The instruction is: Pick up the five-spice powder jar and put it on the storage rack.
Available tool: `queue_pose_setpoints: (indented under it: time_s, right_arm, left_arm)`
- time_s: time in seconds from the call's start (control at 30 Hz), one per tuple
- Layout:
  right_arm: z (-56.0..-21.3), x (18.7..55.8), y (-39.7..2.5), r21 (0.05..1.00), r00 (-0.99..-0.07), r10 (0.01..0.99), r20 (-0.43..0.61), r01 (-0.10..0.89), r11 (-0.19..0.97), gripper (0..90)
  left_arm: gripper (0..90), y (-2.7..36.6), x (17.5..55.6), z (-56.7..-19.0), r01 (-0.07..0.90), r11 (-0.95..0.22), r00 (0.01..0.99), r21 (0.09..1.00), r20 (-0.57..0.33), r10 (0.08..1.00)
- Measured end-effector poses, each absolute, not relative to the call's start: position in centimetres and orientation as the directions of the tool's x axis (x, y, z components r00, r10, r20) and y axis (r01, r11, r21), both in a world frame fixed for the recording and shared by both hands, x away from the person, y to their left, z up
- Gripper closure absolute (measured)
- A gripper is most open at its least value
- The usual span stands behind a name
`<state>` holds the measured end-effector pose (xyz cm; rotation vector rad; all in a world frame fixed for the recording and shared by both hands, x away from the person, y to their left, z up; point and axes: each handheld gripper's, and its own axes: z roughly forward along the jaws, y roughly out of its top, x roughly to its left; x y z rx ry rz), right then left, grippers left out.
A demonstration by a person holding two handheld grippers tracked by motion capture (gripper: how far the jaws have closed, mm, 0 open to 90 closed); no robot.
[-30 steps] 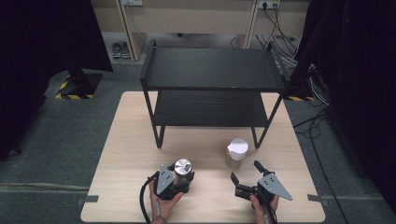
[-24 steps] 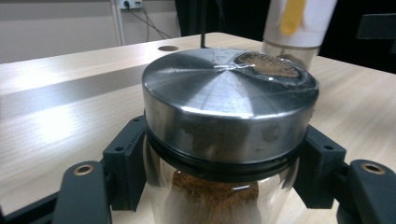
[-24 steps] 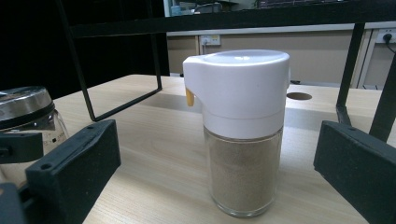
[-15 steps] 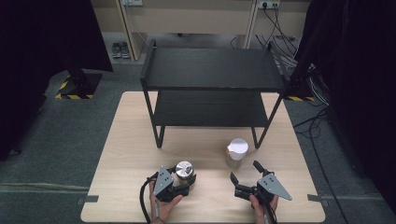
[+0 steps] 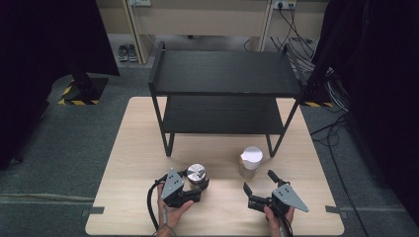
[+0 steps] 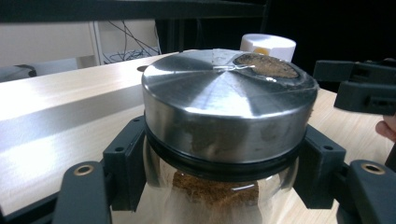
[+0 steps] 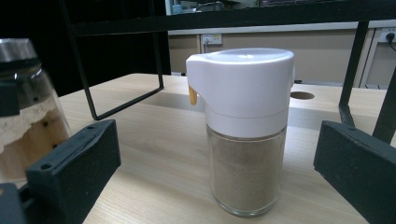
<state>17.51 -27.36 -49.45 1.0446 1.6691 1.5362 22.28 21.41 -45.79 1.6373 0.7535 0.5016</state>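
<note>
The left gripper clamps the steel-lidded glass jar just below its lid, near the table's front edge. The right gripper stands with jaws wide, near the white-capped shaker, which stands upright just before the shelf rack's right front leg.

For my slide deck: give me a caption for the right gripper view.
Open right gripper faces a white-capped shaker jar standing on the wooden table.
</note>
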Motion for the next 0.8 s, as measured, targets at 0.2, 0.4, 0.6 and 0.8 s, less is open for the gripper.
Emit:
queue_pose_setpoints:
  time_s: [0.2,0.4,0.6,0.8]
  right_arm:
    - [-49.4,17.5,-27.4,0.991,-0.485,0.872,0.062,0.133,0.004,0.7]
    - [-49.4,17.5,-27.3,0.991,-0.487,0.871,0.062,0.137,0.006,0.7]
    - [-49.4,17.5,-27.3,0.991,-0.486,0.872,0.062,0.137,0.006,0.7]
    - [-49.4,17.5,-27.4,0.991,-0.488,0.871,0.063,0.137,0.005,0.7]
  left_arm:
    - [31.0,21.2,23.4,-44.0,0.193,-0.101,0.721,0.976,-0.071,0.69]
    - [31.0,21.7,25.0,-42.5,0.19,-0.099,0.755,0.977,-0.081,0.651]
    - [31.0,21.9,25.9,-40.5,0.181,-0.11,0.779,0.977,-0.074,0.622]
    - [31.0,22.2,26.6,-38.9,0.167,-0.109,0.798,0.98,-0.07,0.599]
